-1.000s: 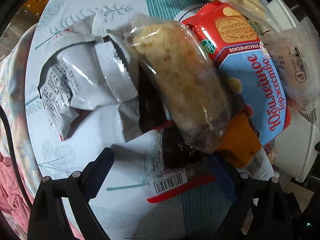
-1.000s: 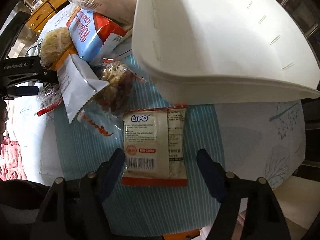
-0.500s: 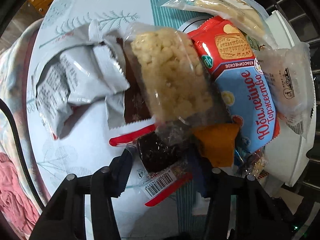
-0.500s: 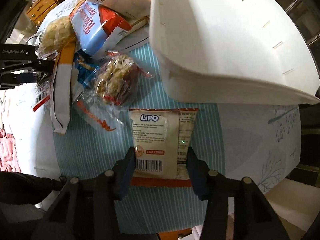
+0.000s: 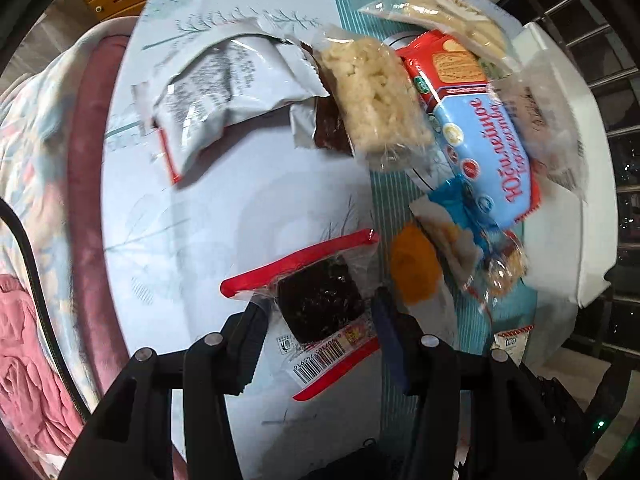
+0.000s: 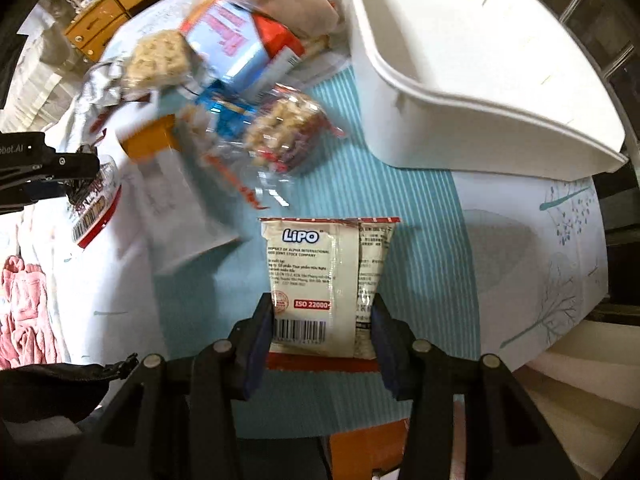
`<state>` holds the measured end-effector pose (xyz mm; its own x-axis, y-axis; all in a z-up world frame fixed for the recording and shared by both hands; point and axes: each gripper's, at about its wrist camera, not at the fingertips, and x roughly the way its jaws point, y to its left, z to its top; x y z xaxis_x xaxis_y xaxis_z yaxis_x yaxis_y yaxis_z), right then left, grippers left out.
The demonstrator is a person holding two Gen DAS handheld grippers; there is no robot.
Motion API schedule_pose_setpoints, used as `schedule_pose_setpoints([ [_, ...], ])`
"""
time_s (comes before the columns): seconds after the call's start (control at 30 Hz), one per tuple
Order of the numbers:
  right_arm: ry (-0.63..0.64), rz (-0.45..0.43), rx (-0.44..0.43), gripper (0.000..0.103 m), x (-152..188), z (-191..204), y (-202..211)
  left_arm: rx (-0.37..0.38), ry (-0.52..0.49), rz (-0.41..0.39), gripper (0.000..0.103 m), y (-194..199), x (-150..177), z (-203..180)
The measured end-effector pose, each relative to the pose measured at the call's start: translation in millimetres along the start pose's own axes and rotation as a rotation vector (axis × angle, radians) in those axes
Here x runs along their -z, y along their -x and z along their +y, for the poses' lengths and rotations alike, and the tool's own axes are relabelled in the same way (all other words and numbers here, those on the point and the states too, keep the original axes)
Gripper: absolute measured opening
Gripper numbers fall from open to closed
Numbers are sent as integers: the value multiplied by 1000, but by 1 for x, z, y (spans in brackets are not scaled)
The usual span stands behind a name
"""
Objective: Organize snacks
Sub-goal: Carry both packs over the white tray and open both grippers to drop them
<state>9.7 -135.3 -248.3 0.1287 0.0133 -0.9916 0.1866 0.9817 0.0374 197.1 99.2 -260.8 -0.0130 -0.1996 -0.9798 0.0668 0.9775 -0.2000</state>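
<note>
- The left gripper (image 5: 320, 312) is squeezing a dark brown cake in a clear wrapper with red edges (image 5: 320, 300), one finger pressing on each side of it.
- The dark cake pack is sitting low over the pale tablecloth (image 5: 192, 208); it is not clear whether it is touching the cloth.
- The right gripper (image 6: 323, 322) is squeezing the bottom part of a cream LiPO snack pack (image 6: 328, 280), with a finger on each side by the barcode.
- The LiPO pack is lying over the blue striped part of the cloth, just in front of the white bin (image 6: 460, 80).
- Just past the dark cake, an orange packet (image 5: 412, 272) and a blue packet (image 5: 464, 208) are lying blurry beside each other.
- Further out, a silver foil pack (image 5: 212, 96) is lying on the cloth to the left.
- A clear bag of pale puffed rice (image 5: 372, 96) is resting beside the silver pack, on top of a dark bar.
- A blue and red cookie pack (image 5: 480, 128) is lying next to the puffed rice, close to the white bin.
- A clear bag of pale wafers (image 5: 448, 20) is sitting at the far end of the pile.
- In the right camera, a clear bag of brown crunchy bites (image 6: 284, 132) is lying between the pile and the bin.
- The white bin is standing at the far right side of the table, open at the top.
</note>
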Motion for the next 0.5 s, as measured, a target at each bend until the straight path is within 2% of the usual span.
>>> schedule_pose_setpoints([
  [0.07,9,-40,-2,46,9,23,5,11,-4,-20,50,8,9,-6],
  [0.2,4,-108,-12,46,17,23,31,63,-15,-76,50,30,41,-8],
  [0.33,1,-178,-23,46,15,34,56,136,-36,-138,50,59,54,-5],
  [0.4,-1,-207,-27,46,25,43,77,180,-43,-176,50,76,61,-3],
  [0.5,-16,-254,-50,46,18,46,101,231,-55,-225,50,97,70,-5],
])
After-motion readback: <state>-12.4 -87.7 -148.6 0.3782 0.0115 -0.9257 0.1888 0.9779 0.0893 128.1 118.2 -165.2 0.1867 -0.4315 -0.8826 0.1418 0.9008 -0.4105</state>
